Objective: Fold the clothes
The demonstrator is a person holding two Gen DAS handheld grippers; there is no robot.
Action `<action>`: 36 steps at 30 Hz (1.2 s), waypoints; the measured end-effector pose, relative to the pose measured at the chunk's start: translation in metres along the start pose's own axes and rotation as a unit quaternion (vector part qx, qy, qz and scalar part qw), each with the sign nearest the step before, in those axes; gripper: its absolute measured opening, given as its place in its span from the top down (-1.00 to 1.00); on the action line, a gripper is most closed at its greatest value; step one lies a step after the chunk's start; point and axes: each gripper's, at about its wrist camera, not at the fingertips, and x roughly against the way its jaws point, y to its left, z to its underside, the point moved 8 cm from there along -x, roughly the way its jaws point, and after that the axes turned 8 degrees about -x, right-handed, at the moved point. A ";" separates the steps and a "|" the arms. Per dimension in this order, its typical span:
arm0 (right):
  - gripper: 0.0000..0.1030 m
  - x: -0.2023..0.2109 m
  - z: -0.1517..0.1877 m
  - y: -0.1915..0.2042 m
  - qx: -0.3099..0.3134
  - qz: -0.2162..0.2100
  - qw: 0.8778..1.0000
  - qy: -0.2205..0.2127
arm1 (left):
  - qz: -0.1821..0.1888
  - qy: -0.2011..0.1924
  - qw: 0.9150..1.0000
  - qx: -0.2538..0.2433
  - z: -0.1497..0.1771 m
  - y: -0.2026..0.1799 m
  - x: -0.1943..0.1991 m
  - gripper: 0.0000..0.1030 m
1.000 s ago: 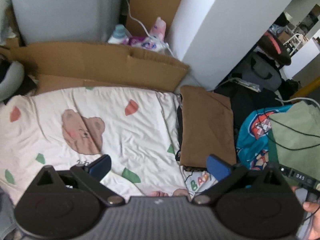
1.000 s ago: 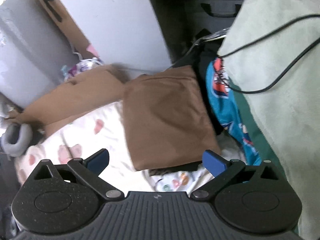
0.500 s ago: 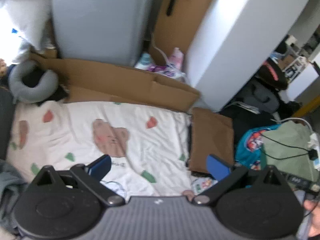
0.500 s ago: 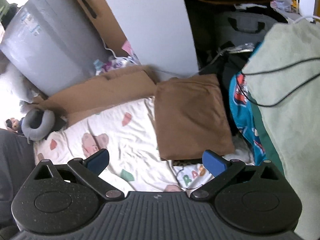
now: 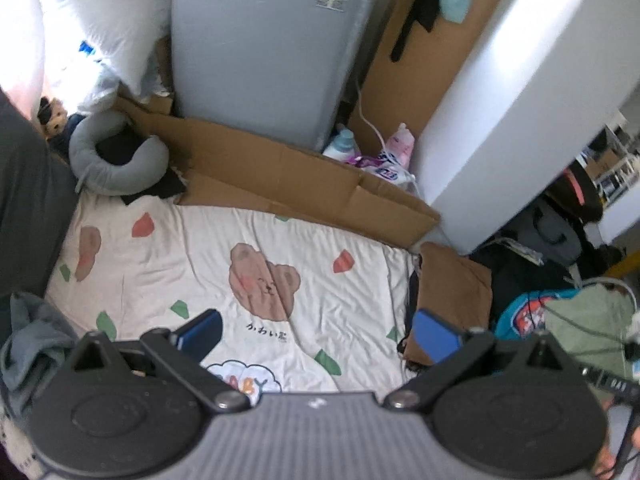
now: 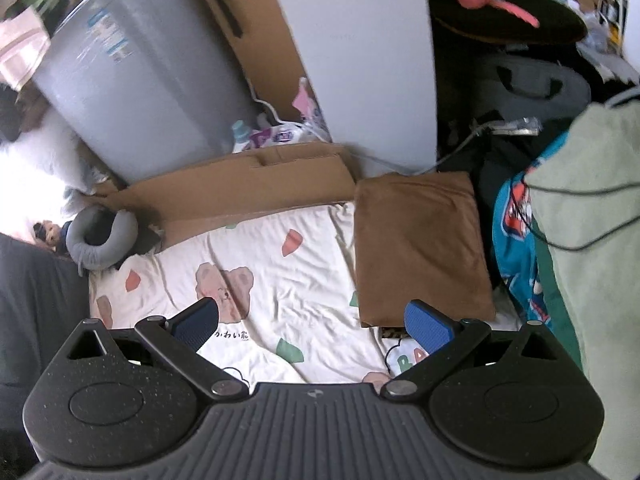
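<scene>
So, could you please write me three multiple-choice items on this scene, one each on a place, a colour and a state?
1. Where does the folded brown garment lie?
A. at the right edge of the bear-print blanket
B. on the grey neck pillow
C. inside the cardboard

2. What colour are the gripper finger pads?
A. red
B. blue
C. yellow

3. How do the left gripper and right gripper stand?
A. both shut on cloth
B. one open, one shut
C. both open, holding nothing

Answers: 1 A, the garment overlaps the blanket's right edge; 2 B, both wrist views show blue pads; 3 C, each view shows a wide gap with only blanket behind.
</scene>
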 end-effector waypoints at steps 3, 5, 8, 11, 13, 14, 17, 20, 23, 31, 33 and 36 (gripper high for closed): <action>-0.99 0.014 -0.001 0.025 0.017 -0.013 1.000 -0.005 | -0.011 -0.010 1.000 -0.005 0.001 0.004 0.006 -0.99; -0.99 0.021 -0.001 0.041 0.029 -0.015 0.999 -0.012 | 0.004 -0.013 1.000 -0.006 0.006 0.003 0.009 -0.99; -0.99 0.025 0.002 0.061 0.042 -0.023 0.999 -0.010 | -0.004 -0.014 1.000 -0.025 0.018 0.006 0.012 -0.99; -0.99 0.020 0.012 0.077 0.042 -0.029 0.999 -0.002 | -0.025 -0.024 0.998 -0.044 0.028 0.013 0.019 -0.99; -0.99 0.016 0.021 0.086 0.045 -0.030 0.999 0.002 | -0.016 -0.029 0.999 -0.040 0.037 0.017 0.022 -0.99; -0.99 0.014 0.025 0.090 0.046 -0.031 0.998 0.004 | -0.015 -0.032 0.999 -0.038 0.041 0.020 0.024 -0.99; -0.99 0.008 0.039 0.104 0.051 -0.033 0.998 0.009 | -0.020 -0.038 0.998 -0.035 0.055 0.028 0.025 -0.99; -0.99 0.002 0.053 0.116 0.058 -0.036 0.998 0.016 | -0.019 -0.038 0.999 -0.026 0.074 0.037 0.021 -0.99; -0.99 -0.004 0.068 0.118 0.067 -0.029 0.997 0.022 | -0.031 -0.036 0.999 -0.018 0.098 0.047 0.018 -0.99; -0.99 -0.016 0.107 0.123 0.119 -0.008 0.992 0.036 | -0.068 -0.055 0.996 0.008 0.148 0.058 0.014 -0.99; -0.99 -0.018 0.113 0.125 0.132 -0.001 0.991 0.032 | -0.090 -0.061 0.994 -0.003 0.157 0.054 0.011 -0.99; -0.99 -0.022 0.124 0.129 0.154 0.001 0.988 0.035 | -0.096 -0.062 0.993 0.006 0.167 0.050 0.006 -0.99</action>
